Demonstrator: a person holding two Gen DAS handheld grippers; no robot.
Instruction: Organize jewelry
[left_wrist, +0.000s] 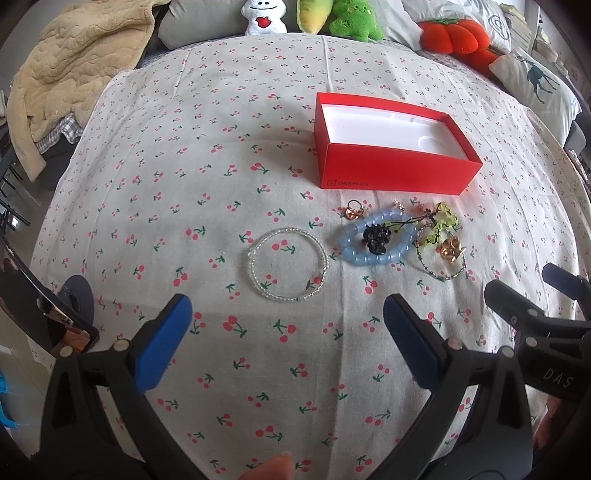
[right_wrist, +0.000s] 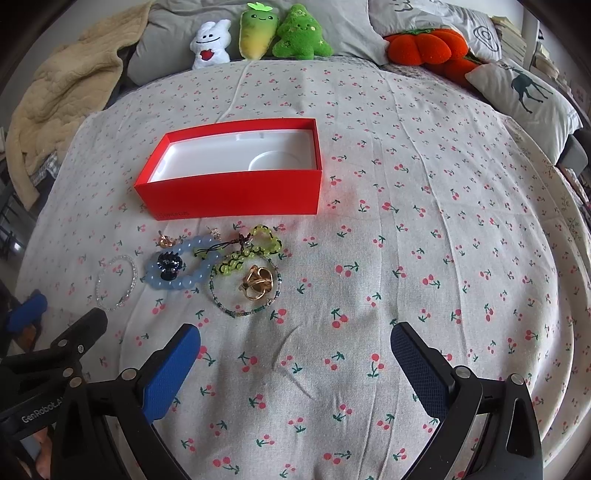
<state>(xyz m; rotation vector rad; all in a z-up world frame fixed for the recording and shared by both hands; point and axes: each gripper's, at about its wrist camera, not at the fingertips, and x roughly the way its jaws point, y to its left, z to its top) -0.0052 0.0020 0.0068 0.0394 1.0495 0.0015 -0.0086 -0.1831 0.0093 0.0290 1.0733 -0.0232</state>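
Spread over a bed: a cherry-print sheet (right_wrist: 406, 229), carrying all the jewelry and a red box (right_wrist: 236, 192). Both grippers low at the near edge, each with jaws spread wide and nothing between them: left gripper (left_wrist: 288, 314) just short of a clear beaded bracelet (left_wrist: 288, 264), right gripper (right_wrist: 295, 339) over bare sheet, near a thin green-beaded chain (right_wrist: 240, 295). Box open-topped, white-lined inside (right_wrist: 240, 155), holding no jewelry; set beyond the jewelry, its long red wall facing the grippers. Just in front of the box, a loose cluster: a pale blue chunky-bead bracelet (right_wrist: 184, 275), with a small black flower-shaped piece (right_wrist: 169, 265) on its ring; a yellow-green beaded piece with dark cord (right_wrist: 255, 247) overlapping the blue bracelet's far side; gold-coloured pieces (right_wrist: 256, 282) lying within the loop of the thin chain; a small rose-gold piece (right_wrist: 166, 240) and another tiny item (right_wrist: 214, 232) near the box wall, too small to identify. Clear bracelet apart from the cluster, to its left, lying flat as an open ring. At the head of the bed, plush toys: white (right_wrist: 210, 46), yellow-green (right_wrist: 256, 31), green (right_wrist: 301, 35), orange (right_wrist: 424, 46). Beside them a deer-print pillow (right_wrist: 524, 96), and on the left a beige quilted blanket (right_wrist: 62, 88).
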